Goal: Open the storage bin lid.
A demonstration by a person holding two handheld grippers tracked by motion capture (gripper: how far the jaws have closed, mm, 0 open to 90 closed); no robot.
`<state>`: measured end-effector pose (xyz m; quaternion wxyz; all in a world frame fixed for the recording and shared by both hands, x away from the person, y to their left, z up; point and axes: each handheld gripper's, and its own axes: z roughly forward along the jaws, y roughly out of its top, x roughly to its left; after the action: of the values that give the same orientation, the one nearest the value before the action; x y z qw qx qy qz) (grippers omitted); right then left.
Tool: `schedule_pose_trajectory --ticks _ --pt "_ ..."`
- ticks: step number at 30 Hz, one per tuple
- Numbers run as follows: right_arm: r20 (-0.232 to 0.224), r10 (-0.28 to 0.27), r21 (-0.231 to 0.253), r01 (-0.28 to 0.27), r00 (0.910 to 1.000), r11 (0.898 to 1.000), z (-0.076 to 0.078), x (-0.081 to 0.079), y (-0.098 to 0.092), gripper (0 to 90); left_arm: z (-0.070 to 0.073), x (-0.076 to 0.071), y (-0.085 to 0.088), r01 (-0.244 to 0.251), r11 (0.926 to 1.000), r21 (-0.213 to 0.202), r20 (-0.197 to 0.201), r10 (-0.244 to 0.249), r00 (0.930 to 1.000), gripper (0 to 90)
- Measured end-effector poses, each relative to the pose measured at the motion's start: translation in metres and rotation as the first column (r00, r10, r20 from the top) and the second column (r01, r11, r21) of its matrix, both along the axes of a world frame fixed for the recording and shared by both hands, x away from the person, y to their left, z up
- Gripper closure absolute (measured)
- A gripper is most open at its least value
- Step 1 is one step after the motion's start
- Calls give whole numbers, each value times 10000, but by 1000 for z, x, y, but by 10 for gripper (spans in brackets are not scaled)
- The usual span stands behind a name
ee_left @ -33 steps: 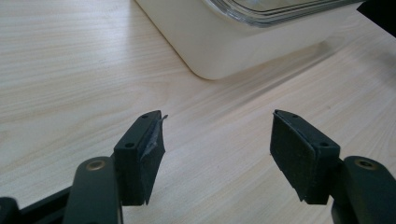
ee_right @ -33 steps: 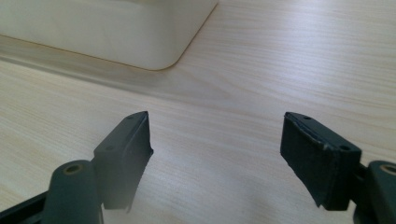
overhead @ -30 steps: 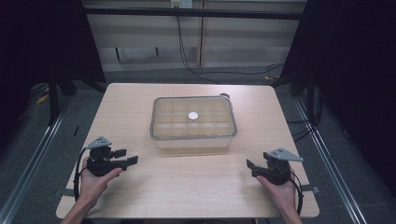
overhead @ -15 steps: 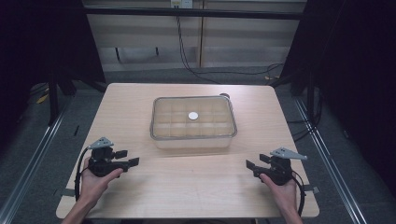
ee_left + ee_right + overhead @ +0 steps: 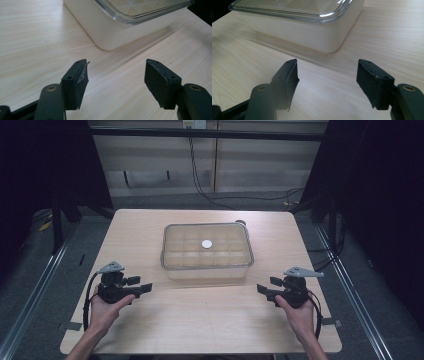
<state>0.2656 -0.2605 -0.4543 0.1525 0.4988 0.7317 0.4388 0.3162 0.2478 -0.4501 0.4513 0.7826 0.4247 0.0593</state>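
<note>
Two grippers, my left gripper (image 5: 146,287) and right gripper (image 5: 262,290), flank the lidded box (image 5: 206,251) at the worktop (image 5: 150,330) centre, jaws spread and empty; the left's just narrowed slightly, so I judge grasping imminent.

A lab-style recording bay, not a home.

A lone pale wooden worktop (image 5: 150,235) stands on grey floor between metal floor rails (image 5: 30,290), hemmed in by black curtains (image 5: 385,195); loose cables (image 5: 200,175) trail down plain panelled boards behind, and bits of tape (image 5: 70,326) mark the worktop's near corners.
</note>
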Motion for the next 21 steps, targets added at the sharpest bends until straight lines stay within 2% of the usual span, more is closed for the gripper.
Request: schedule_pose_trajectory --ticks 1,3,4,7,9,11,14,19,21 --pt "0 0 0 0 10000 10000 0 0 0 320 0 0 0 0 10000 0 0 0 10000 355" --pt "-53 323 299 -321 9995 9990 5 7 7 307 3 -1 -4 90 10000 42 96 -91 9999 378" --pt "-4 345 252 -345 9994 9991 8 8 11 296 4 0 -5 182 9997 162 57 -183 9998 379" --pt "83 558 501 -561 9984 9972 16 12 18 278 8 1 -8 269 9995 186 198 -273 9994 379" --pt "115 666 475 -670 9977 9966 21 17 20 275 11 5 -10 398 9990 191 343 -404 9986 378" --pt "-25 863 512 -860 9963 9950 25 22 21 275 10 10 -12 344 9994 -18 209 -343 9992 375" --pt "237 808 367 -816 9964 9960 28 30 20 275 13 16 -16 421 9991 -17 289 -420 9987 374" --pt "294 701 554 -717 9971 9959 36 44 16 271 24 28 -20 366 9993 -99 467 -361 9983 355" --pt "264 820 560 -834 9963 9949 39 49 16 266 29 33 -23 375 9993 2 543 -374 9978 341"
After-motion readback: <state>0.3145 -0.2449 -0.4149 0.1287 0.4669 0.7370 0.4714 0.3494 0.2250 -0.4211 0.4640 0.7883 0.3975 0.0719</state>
